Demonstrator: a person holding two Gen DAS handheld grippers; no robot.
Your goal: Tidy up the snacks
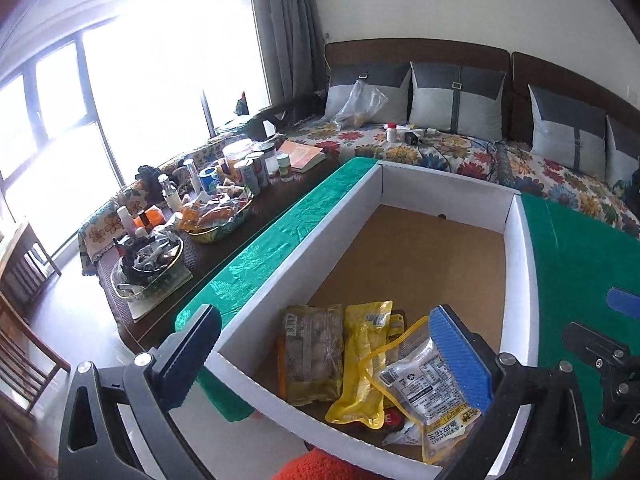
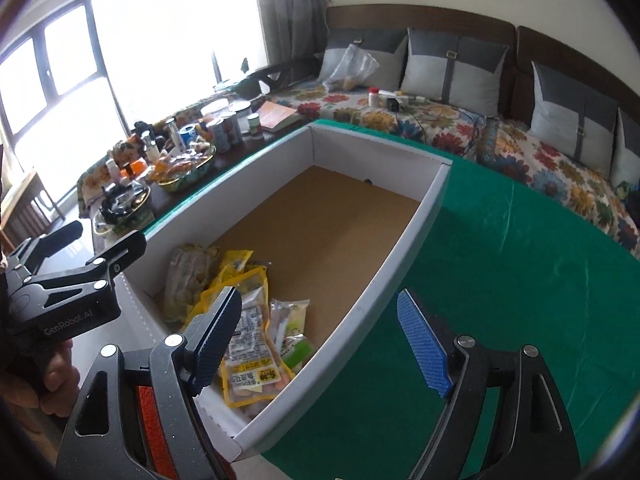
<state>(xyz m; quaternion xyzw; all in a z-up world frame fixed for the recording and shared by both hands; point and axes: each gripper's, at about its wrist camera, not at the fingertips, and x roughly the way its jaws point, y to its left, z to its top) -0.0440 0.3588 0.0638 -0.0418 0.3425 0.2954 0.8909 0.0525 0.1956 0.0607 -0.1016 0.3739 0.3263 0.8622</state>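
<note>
"GenRobot.AI" on left gripper (image 2: 76, 256)

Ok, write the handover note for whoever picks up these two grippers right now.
Left gripper: open, empty, over the near end of the white box.
Right gripper: open, empty, straddling the box's right wall.
Done: several snack packets lie bunched at the box's near end, among them a brown packet, a yellow packet and a clear peanut bag. The far end is bare cardboard.
Left: no loose snacks show on the green cloth; more lie in a patterned bowl on the side table.
</note>
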